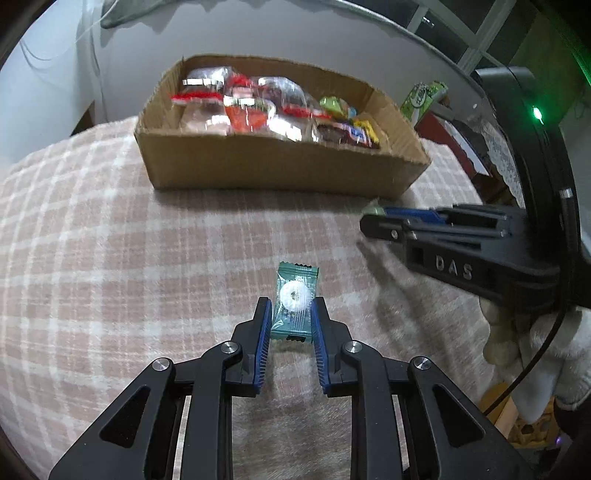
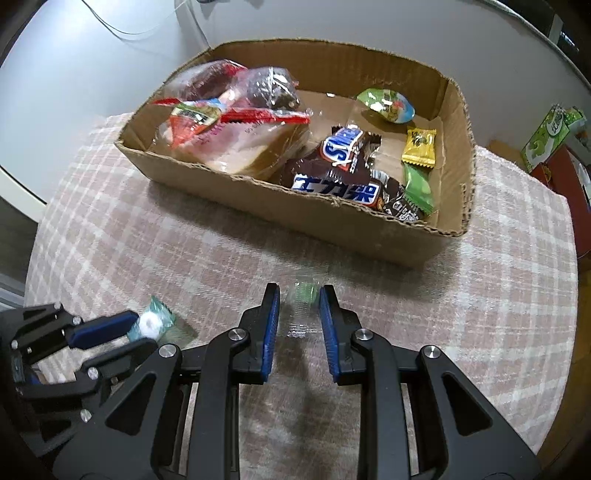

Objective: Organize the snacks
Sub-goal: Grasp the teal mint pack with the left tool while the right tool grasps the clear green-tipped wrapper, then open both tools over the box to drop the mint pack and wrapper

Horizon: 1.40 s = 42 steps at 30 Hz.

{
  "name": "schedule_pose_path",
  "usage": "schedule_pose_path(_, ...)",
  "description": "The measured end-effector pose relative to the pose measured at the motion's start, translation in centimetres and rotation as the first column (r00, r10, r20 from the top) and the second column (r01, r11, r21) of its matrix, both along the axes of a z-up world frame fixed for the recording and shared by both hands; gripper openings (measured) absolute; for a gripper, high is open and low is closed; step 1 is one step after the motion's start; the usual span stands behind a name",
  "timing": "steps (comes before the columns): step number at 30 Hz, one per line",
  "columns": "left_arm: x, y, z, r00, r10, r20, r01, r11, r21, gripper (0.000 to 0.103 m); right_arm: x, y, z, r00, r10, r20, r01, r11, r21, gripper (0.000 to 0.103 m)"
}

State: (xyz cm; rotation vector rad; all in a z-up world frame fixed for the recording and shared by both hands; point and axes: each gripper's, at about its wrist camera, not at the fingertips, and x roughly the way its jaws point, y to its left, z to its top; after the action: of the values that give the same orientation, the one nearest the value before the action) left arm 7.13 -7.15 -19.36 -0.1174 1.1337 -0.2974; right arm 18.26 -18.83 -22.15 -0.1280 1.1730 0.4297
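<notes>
Behind both tools, snack-filled cardboard box (image 2: 332,218)

Premises: a home, most likely a living room or bedroom. Evidence: the surface (image 2: 498,295) is covered with a soft pink-and-white checked blanket; a torn cardboard box (image 2: 332,218) on it holds household snacks, wrapped bread and candy bars. Plain white wall (image 2: 110,74) behind, loose cable (image 2: 122,31) hanging. A green carton (image 2: 546,136) and clutter sit at the right edge.
</notes>
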Motion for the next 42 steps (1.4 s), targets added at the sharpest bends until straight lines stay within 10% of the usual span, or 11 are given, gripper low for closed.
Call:
schedule_pose_path(19, 5.2, 0.2, 5.5, 0.990, -0.027, 0.139, 0.024, 0.999, 0.021, 0.020, 1.9, -2.2, 8.2, 0.992, -0.037, 0.117, 0.027, 0.996, 0.083, 0.023)
schedule_pose_path(42, 13.8, 1.0, 5.0, 0.990, -0.003, 0.139, -0.001, 1.000, 0.025, 0.020, 7.8, -1.7, 6.4, 0.995, -0.049, 0.088, 0.043, 0.997, 0.059, 0.023)
